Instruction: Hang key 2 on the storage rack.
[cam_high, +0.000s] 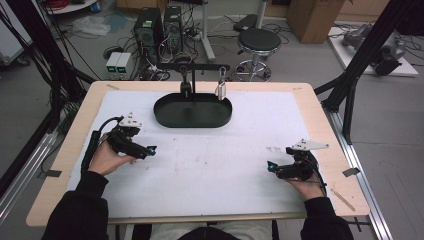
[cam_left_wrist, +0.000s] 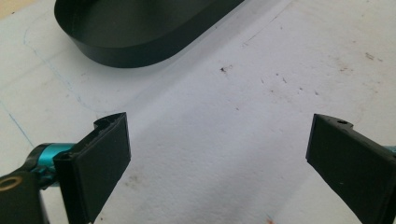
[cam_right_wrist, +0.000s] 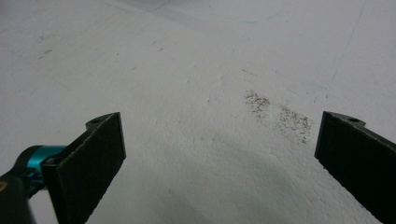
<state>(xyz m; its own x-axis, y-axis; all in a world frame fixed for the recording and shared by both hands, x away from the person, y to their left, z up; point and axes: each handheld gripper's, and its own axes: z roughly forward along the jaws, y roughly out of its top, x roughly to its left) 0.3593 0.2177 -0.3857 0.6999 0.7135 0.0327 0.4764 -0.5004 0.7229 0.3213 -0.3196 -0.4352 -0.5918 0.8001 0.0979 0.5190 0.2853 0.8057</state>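
A black oval tray (cam_high: 192, 111) lies at the back middle of the white mat, and its near rim (cam_left_wrist: 135, 51) shows in the left gripper view. Above the tray a black bar (cam_high: 195, 67) carries a dark padlock (cam_high: 185, 89) and a silver padlock (cam_high: 220, 90). My left gripper (cam_high: 148, 151) rests on the mat at the left, open, jaws wide apart with nothing between them (cam_left_wrist: 217, 154). My right gripper (cam_high: 272, 166) rests at the right, open as well, over bare mat (cam_right_wrist: 219, 154).
The white mat (cam_high: 210, 160) covers most of the wooden table (cam_high: 75, 135). A smudge of dark specks (cam_right_wrist: 280, 114) marks the mat ahead of the right gripper. Beyond the table stand a stool (cam_high: 258, 42), computer cases (cam_high: 157, 30) and black frame posts (cam_high: 370, 55).
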